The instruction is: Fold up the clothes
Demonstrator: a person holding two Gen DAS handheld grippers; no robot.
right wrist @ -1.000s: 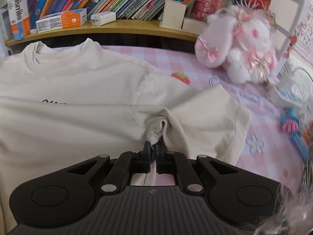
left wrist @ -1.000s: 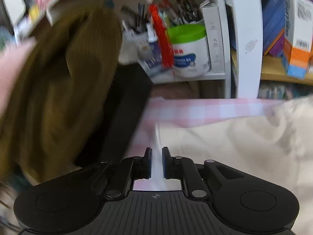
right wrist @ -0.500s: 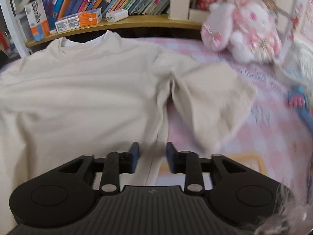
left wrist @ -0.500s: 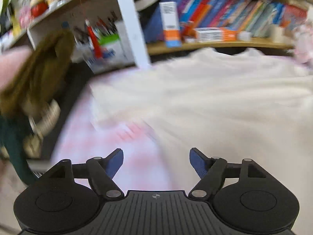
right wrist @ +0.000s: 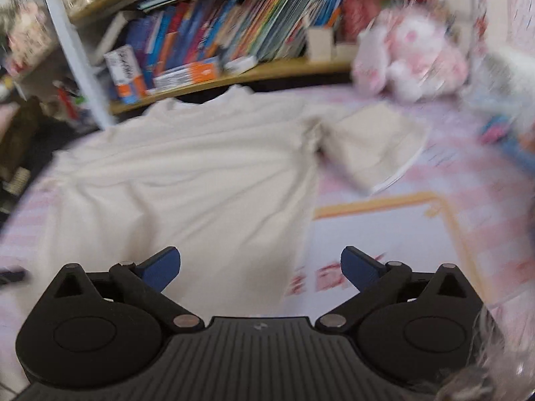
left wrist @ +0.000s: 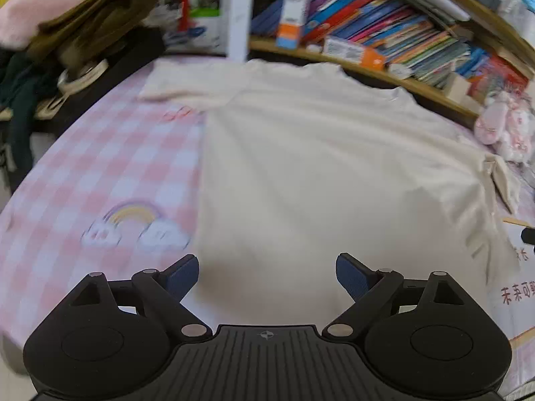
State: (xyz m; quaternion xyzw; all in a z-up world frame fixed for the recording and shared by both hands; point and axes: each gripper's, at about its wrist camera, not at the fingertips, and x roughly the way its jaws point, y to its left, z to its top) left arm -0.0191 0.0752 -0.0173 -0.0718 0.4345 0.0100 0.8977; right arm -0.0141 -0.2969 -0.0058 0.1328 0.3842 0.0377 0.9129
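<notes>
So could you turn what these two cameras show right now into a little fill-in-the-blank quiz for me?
1. The garment spread flat on the checked cloth is a cream-coloured ____.
2. Both the left claw and the right claw have their fingers wide ____, gripping nothing.
3. The soft toy beyond the shirt's sleeve is white and ____.
4. The shelf behind the neckline is packed with colourful ____.

Missing words: T-shirt; open; pink; books

Cream T-shirt [right wrist: 187,173] flat, R gripper [right wrist: 260,269] jaws apart, empty
</notes>
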